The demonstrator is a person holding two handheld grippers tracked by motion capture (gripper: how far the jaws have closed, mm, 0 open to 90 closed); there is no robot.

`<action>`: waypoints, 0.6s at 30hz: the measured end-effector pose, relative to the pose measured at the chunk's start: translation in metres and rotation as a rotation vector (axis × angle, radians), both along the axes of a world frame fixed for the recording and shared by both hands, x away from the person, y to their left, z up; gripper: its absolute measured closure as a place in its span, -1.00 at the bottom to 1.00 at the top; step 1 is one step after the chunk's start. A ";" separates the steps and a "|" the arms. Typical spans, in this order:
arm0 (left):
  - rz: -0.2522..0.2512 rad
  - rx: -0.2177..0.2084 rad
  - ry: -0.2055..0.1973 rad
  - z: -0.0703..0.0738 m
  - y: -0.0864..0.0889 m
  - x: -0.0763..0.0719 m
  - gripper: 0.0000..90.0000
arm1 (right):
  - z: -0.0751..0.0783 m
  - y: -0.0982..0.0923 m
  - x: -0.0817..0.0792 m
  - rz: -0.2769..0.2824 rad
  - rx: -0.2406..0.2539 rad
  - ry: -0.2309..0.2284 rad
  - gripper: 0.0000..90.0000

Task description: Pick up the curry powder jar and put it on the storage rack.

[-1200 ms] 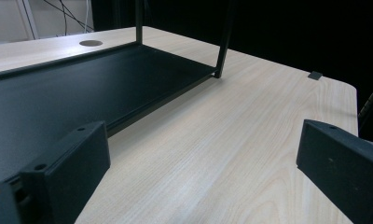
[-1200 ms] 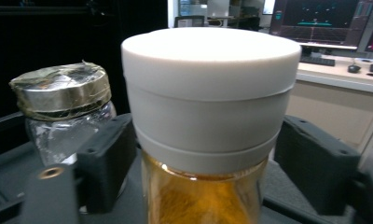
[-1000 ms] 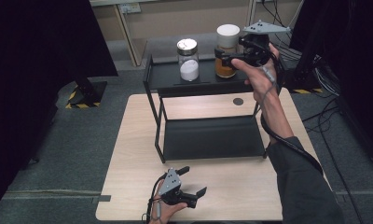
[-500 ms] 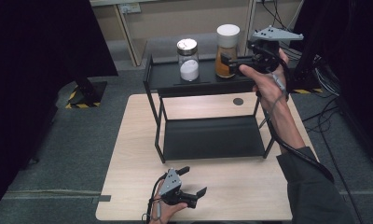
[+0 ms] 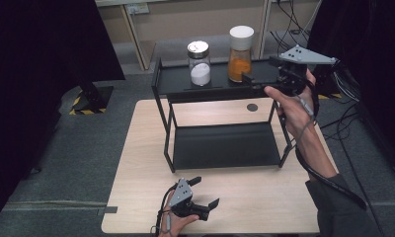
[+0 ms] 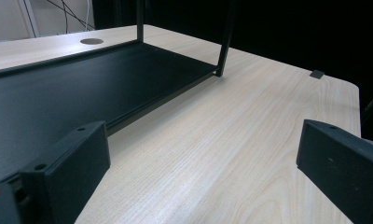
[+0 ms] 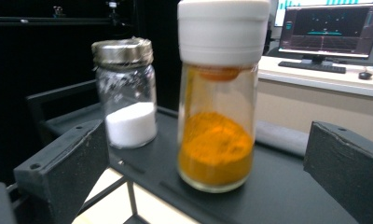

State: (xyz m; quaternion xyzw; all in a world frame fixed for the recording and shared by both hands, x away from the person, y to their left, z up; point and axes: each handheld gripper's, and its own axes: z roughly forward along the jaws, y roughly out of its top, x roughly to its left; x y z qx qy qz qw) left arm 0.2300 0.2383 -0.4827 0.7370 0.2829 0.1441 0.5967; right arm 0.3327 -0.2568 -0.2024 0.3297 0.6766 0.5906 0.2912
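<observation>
An orange-powder jar (image 5: 240,57) with a white cap stands upright on the black rack's top shelf (image 5: 176,81), right of a white-powder jar (image 5: 199,64) with a metal lid. My right gripper (image 5: 258,70) hovers just right of the orange jar. Its jaws have just been opening and stand wide, with nothing pressed between them. In the right gripper view the orange jar (image 7: 217,140) stands ahead of the open jaws, with the white-powder jar (image 7: 128,107) to its left. My left gripper (image 5: 207,191) rests open near the table's front edge, with nothing between its jaws.
The rack's lower shelf (image 5: 225,145) is bare and sits on the wooden table (image 5: 141,148). In the left gripper view it lies ahead to the left (image 6: 58,88). A round hole (image 5: 252,107) sits in the tabletop behind the rack. Cables lie on the floor at the right.
My right gripper has let go of the orange jar and drawn back to the right and a little down. The jar stays on the top shelf. The left gripper has not moved.
</observation>
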 end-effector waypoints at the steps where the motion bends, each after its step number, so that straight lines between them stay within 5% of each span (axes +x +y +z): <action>1: 0.001 0.000 0.000 0.000 0.000 0.000 -0.96 | -0.002 -0.002 -0.002 0.007 0.003 0.001 -0.99; 18: 0.009 -0.001 -0.001 0.000 0.001 0.000 -0.96 | -0.029 -0.010 -0.031 0.055 -0.036 -0.030 -0.99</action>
